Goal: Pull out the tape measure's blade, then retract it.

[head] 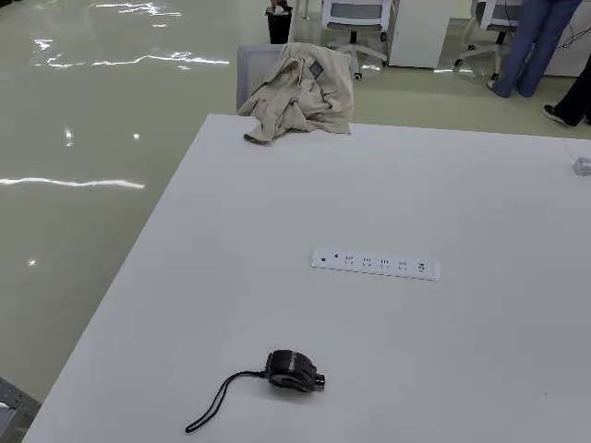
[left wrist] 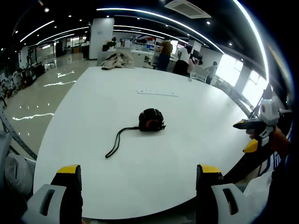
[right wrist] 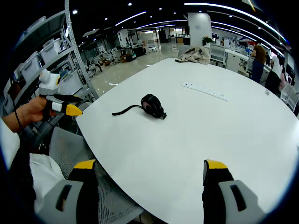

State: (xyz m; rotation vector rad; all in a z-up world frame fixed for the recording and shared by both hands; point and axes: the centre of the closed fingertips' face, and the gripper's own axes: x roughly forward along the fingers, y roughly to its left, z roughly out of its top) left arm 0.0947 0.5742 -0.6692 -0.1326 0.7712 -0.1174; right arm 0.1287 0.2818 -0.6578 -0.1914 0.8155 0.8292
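One tape measure (head: 295,371), dark and with its blade wound in, lies on the white table (head: 277,212) on the person's side of the power strip (head: 375,264), well apart from it. Its black wrist strap (head: 217,401) trails away from the strip. The left gripper (left wrist: 138,170) and the right gripper (right wrist: 152,164) both hang off the table edge, farther from the strip than the tape, jaws spread wide and holding nothing. The approach is yet to come. It would go best with one gripper clamping the case firmly and the other pinching the blade's end tab, which is too small to make out, then drawing straight and low. The loose strap may snag a jaw. Beyond the strip, a beige jacket (head: 301,90) drapes a chair (head: 251,66), clear of the work.
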